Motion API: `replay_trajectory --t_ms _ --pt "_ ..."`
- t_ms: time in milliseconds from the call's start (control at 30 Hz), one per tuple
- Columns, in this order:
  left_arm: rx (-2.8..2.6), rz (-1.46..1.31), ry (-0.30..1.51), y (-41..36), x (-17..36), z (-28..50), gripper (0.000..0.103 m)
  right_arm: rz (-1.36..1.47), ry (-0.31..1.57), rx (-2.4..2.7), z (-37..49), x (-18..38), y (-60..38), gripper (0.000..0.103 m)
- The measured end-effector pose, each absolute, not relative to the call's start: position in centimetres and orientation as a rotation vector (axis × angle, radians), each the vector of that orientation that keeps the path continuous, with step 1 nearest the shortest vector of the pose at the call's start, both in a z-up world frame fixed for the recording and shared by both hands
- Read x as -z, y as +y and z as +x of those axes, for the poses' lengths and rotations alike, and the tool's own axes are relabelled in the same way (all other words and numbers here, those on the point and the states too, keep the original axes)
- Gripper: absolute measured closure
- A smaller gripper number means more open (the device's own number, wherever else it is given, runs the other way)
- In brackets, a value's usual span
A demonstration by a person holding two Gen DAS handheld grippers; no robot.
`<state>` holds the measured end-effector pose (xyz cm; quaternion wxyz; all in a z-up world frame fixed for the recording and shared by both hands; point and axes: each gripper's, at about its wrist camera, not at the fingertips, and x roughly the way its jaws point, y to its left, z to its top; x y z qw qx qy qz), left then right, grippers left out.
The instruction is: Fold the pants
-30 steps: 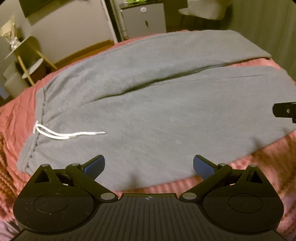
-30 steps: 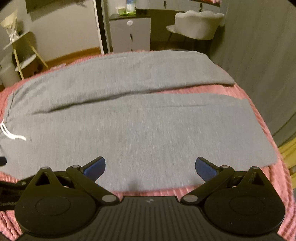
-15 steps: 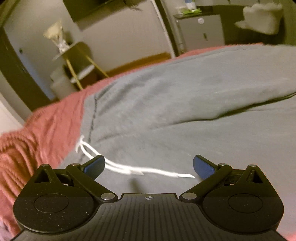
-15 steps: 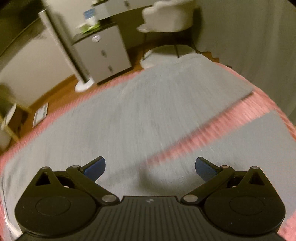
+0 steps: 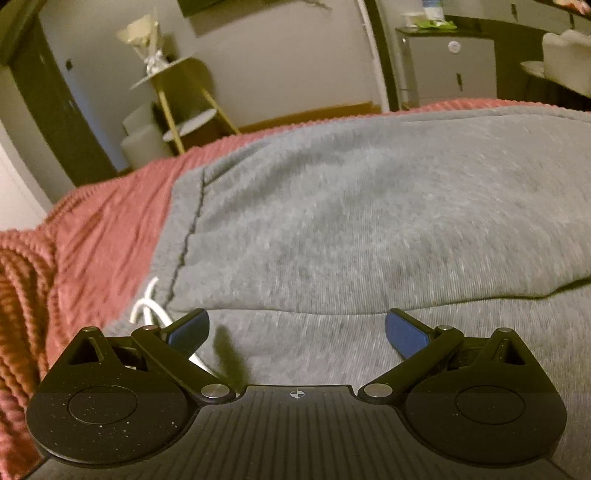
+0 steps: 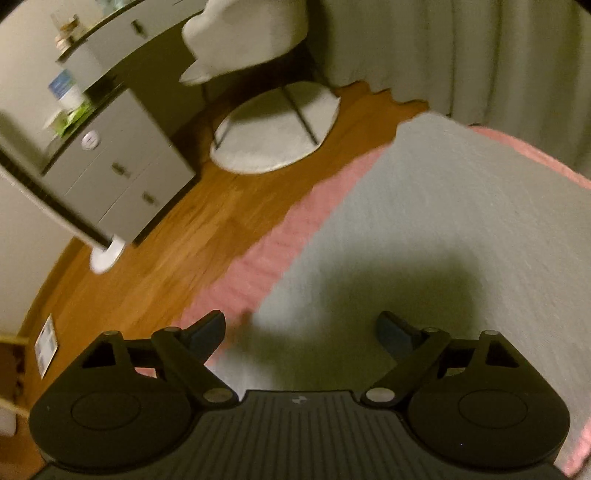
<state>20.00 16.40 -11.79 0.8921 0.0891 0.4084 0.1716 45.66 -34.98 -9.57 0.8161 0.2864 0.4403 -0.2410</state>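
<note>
left gripper (image 5: 297,334) has its jaws wide apart, nothing pinched, hanging over the waist end of the grey pants (image 5: 369,221), which lie flat on a pink ribbed blanket (image 5: 92,229). only this view gets the white drawstring (image 5: 146,306), partly tucked behind the left finger, plus a gold shelf stand (image 5: 177,103) by the wall. right gripper (image 6: 301,332) is closing but its jaws are apart with just cloth below, over the far leg's edge (image 6: 443,221). only this view shows the wood floor (image 6: 166,258), a grey drawer cabinet (image 6: 118,166), a white chair (image 6: 251,33) on a round rug (image 6: 273,133), and a curtain (image 6: 480,55). pretty blurry though.
</note>
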Motion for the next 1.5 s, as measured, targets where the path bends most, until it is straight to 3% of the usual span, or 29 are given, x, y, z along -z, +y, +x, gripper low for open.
replay_trajectory --t_ms 100,167,200,267,333,533,700,800,867,967,1033,1133,1200,1233,1267,1500 --pt "-0.359 0.202 0.838 16.0 12.2 20.2 0.0 0.506 0.997 0.565 46.6 10.7 -34.2 0.014" --pt "-0.361 0.229 0.824 15.6 12.4 20.0 0.0 0.436 1.011 0.573 46.9 10.7 -33.5 0.023" --pt "-0.36 0.238 0.822 15.5 12.4 20.0 0.0 0.422 1.003 0.579 46.6 10.4 -33.6 0.039" --pt "-0.356 0.235 0.817 15.6 12.5 19.9 0.0 0.437 0.981 0.568 45.5 9.8 -34.2 0.084" --pt "-0.35 0.216 0.814 15.9 12.6 19.7 0.0 0.521 0.961 0.513 44.1 9.3 -35.1 0.093" --pt "-0.367 0.139 0.808 17.3 11.1 19.0 0.0 0.579 0.841 0.343 35.6 5.2 -36.0 0.094" --pt "-0.346 0.04 0.788 18.7 9.1 18.0 0.0 0.607 0.75 0.196 22.1 2.3 -36.0 0.094" --pt "-0.299 -0.054 0.791 19.3 8.2 17.2 0.0 0.607 0.766 0.187 12.5 3.2 -36.0 0.095" --pt "-0.272 -0.091 0.786 19.1 7.9 16.7 0.0 0.605 0.819 0.185 7.5 5.4 -36.1 0.101" --pt "-0.246 -0.093 0.81 18.3 7.9 16.5 0.0 0.58 0.959 0.263 3.2 9.4 -37.1 0.1" --pt "-0.242 -0.069 0.83 17.6 7.9 16.3 0.0 0.56 0.951 0.285 2.7 9.6 -37.7 0.097" --pt "-0.257 -0.017 0.828 16.7 7.7 15.7 0.0 0.321 0.786 0.247 4.7 6.4 -35.6 0.094" --pt "-0.263 -0.005 0.836 16.4 7.2 15.9 0.0 0.206 0.706 0.192 7.5 5.1 -34.1 0.077" --pt "-0.251 -0.022 0.847 16.4 6.9 16.3 0.0 0.168 0.688 0.162 9.3 5.0 -33.5 0.061" --pt "-0.234 -0.049 0.855 16.8 6.5 16.9 0.0 0.134 0.68 0.144 11.1 5.0 -32.7 0.055" --pt "-0.194 -0.086 0.865 18.0 4.1 24.4 0.0 0.051 0.819 0.18 20.1 9.4 -31.7 0.053"
